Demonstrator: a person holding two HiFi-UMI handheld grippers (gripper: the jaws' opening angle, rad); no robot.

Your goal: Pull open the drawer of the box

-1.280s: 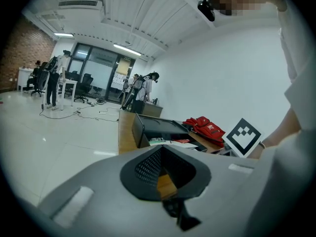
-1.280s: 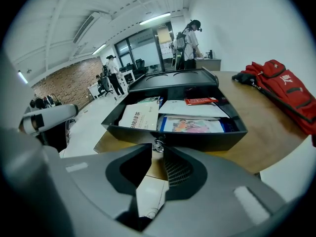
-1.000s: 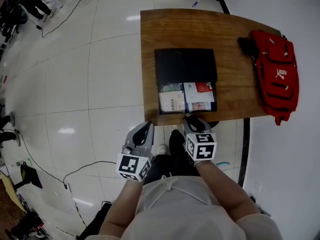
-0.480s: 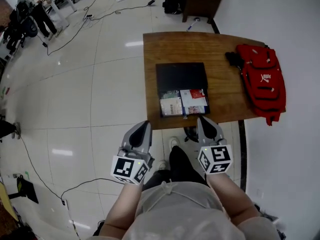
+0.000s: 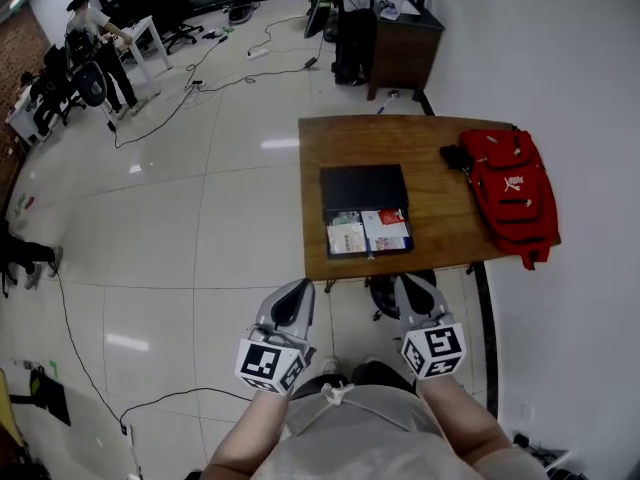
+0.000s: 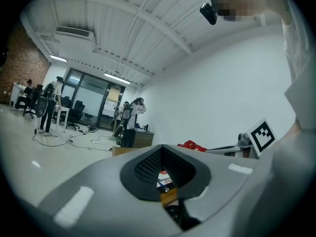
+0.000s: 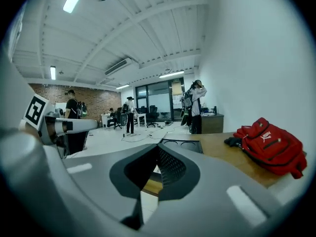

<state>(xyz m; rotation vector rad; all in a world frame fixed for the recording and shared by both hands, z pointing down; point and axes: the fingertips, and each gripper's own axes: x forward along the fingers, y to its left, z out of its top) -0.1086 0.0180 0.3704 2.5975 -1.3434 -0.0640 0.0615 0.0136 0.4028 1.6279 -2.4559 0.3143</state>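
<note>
The black box (image 5: 362,186) lies on the wooden table (image 5: 445,223), and its drawer (image 5: 369,233) stands pulled out toward me with cards and papers showing inside. Both grippers hang at my waist, well short of the table's near edge. My left gripper (image 5: 298,290) is shut and holds nothing. My right gripper (image 5: 411,284) is also shut and holds nothing. The right gripper view looks over the closed jaws (image 7: 158,147) at the box (image 7: 180,143). In the left gripper view, the closed jaws (image 6: 161,149) hide most of the table.
A red backpack (image 5: 511,194) lies on the table's right end, against the white wall. A dark swivel-chair base (image 5: 385,294) sits under the table's front edge. Behind the table stands a dark cabinet (image 5: 403,53). People and cables (image 5: 210,78) are across the tiled floor at far left.
I have backed away from the table, so it looks smaller and farther. My right gripper has left the drawer's front edge. Both grippers have drawn back to my waist. The drawer stays open.
</note>
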